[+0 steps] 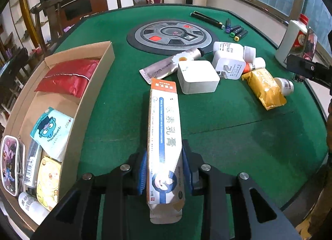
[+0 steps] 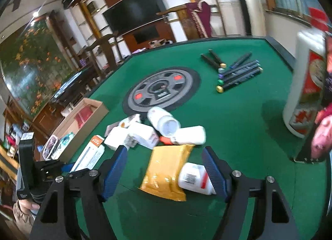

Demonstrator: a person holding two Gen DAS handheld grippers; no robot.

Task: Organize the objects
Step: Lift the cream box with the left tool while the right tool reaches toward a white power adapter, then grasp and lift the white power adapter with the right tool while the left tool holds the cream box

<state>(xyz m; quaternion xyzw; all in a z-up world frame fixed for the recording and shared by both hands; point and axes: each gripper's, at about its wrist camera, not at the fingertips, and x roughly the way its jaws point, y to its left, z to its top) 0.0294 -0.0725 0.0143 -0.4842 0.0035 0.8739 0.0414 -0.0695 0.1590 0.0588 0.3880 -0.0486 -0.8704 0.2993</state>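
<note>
- On the green felt table (image 1: 228, 136), my left gripper (image 1: 164, 175) was clamped on the long white-and-orange cardboard ointment box (image 1: 164, 136), its blue pads (image 1: 142, 174) pressing both long sides near the near end; the far end pointed toward the clutter.
- Beside it on the left sat the open brown cardboard tray (image 1: 91, 103), already holding a red foil pouch (image 1: 68, 76) and a pale blue cartoon-print packet (image 1: 51, 130).
- My right gripper (image 2: 166, 171) had its jaws apart, straddling a mustard-yellow plastic pouch (image 2: 168, 169) and a small white plastic bottle (image 2: 195, 177); nothing looked gripped.
- My judgement: the step was carrying the box to the tray. To do it well I would lift clear of the tray wall, align the box lengthwise with the bare cardboard floor between pouch and packet, and lower before releasing.
- Left view alone showed the tray's contents and the grip itself.
- Right view alone showed the bundle of dark marker pens (image 2: 238, 71) clearly, and the white bottle tucked against the pouch.
</note>
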